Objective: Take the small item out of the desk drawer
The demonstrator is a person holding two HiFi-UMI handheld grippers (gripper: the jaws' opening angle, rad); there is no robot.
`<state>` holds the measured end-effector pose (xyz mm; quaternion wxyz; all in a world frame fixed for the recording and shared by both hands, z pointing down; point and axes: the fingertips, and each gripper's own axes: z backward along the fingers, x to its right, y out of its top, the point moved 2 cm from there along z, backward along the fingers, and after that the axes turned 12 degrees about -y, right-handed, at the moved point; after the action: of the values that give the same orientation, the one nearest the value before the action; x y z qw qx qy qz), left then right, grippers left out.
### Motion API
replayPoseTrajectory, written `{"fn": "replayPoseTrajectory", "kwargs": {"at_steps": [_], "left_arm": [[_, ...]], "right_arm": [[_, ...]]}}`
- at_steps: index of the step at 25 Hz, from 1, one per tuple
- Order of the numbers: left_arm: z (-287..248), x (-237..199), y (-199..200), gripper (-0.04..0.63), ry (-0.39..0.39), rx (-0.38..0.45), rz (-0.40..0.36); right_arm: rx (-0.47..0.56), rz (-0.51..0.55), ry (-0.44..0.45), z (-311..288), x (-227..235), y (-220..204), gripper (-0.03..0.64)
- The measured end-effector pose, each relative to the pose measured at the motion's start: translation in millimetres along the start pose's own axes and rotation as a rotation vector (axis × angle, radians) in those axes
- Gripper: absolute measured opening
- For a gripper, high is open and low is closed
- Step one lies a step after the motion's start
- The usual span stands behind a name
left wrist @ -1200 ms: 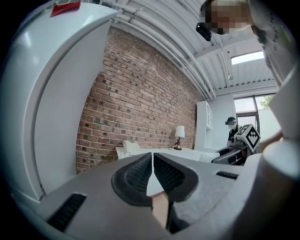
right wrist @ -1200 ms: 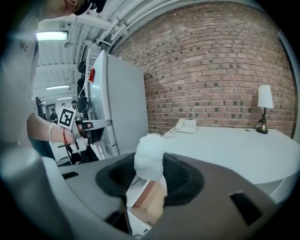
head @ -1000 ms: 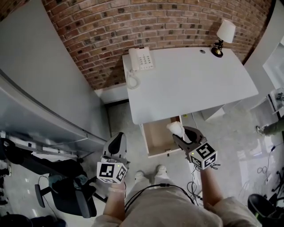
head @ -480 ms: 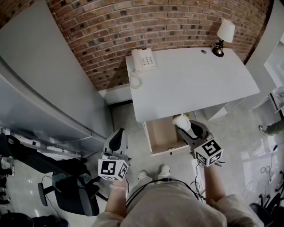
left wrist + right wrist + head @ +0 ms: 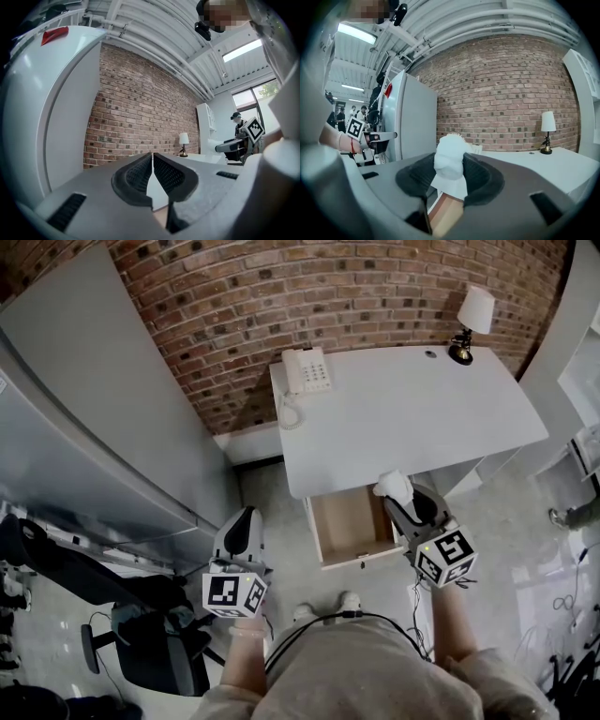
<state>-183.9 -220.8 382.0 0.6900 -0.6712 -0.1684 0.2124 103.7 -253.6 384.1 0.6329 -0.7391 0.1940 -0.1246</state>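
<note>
Brick wall [image 5: 281, 296] backs one white desk [image 5: 412, 409]; its one drawer [image 5: 349, 521] stands open beside and below our right gripper [image 5: 397, 498], whose fingers pinch the one small white item [image 5: 449, 157], its top poking beyond their tips; we reckon a steady squeeze and a lift clear of the desk edge serve best; our left gripper [image 5: 153, 176], fingers pressed together on nothing, idles; beyond the fingers, one lamp [image 5: 473, 310], one telephone [image 5: 307, 368]

White desk [image 5: 412, 418]; seemingly white item [image 5: 449, 159]

Telephone [image 5: 307, 369] and lamp [image 5: 472, 320] stand well apart by brick wall [image 5: 328, 287]; perhaps a dark chair [image 5: 150, 652] nearby
</note>
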Motion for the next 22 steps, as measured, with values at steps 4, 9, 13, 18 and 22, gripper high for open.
{"fn": "replayPoseTrajectory", "kwargs": {"at_steps": [4,9,13,18,22], "left_arm": [[2,-2,5,0.015,0.015,0.015,-0.007],[5,-7,10,0.015,0.027,0.029,-0.012],[9,-9,11,0.015,0.046,0.032,-0.008],[14,-13,14,0.015,0.061,0.042,-0.015],[19,-20,16,0.015,0.080,0.047,-0.021]], "right_arm": [[0.028,0.002,-0.015,-1,3,9,0.175],[0.049,0.009,-0.027,-3,5,17,0.175],[0.057,-0.001,-0.033,-3,7,20,0.175],[0.065,-0.035,-0.036,-3,9,19,0.175],[0.074,-0.059,-0.040,-3,11,17,0.176]]}}
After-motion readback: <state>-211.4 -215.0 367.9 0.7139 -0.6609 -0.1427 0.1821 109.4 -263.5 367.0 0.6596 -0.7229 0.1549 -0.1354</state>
